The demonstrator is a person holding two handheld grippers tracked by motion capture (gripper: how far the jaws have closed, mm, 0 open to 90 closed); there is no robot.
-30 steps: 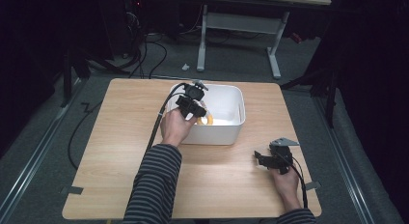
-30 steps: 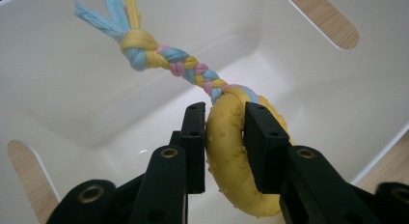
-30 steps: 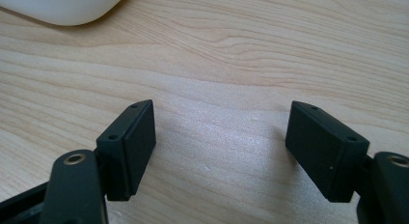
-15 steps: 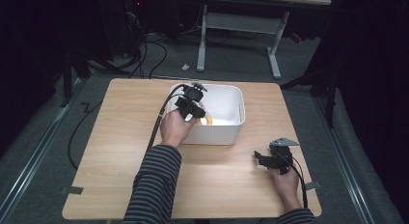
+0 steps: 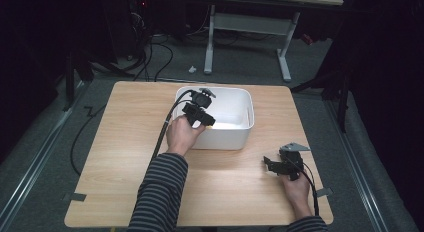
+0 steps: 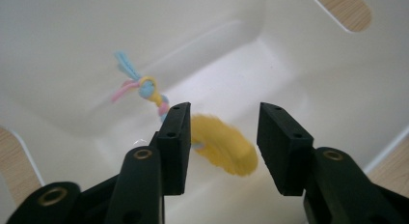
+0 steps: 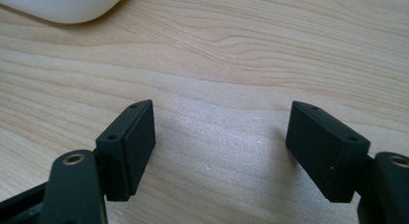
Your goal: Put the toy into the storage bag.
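Over the white bin (image 5: pixel 235 134), left side of it: my left gripper (image 6: pixel 223 144), jaws parted, having just been opening, with nothing pressed between them.

Item 1, yellow plush toy (image 6: pixel 224 144) with a braided pastel tail (image 6: pixel 144 89). Location: inside the bin, below and beyond my jaws, yellow body blurred, so I judge it loose and either dropping or just landed. The tail end lies toward the bin's far wall. Condition: free of both pads.

Item 2, bin. Location: far middle of the counter (image 5: pixel 125 142). My left hand (image 5: pixel 181 134) rests at its near left rim.

Item 3, right gripper (image 7: pixel 219 151). Location: near right of the counter, jaws spread wide over bare wood, holding nothing; a corner of the bin shows far left of it.

Risks, as I judge them:
- My left-hand pad stands just beside the toy's fuzz; pulling out early could snag the pile or the braid and drag the toy back up.
- Lifting carelessly could knock the rim and shift the light bin.
- The trailing cable (image 5: pixel 167 127) crosses the rim and could catch on it.
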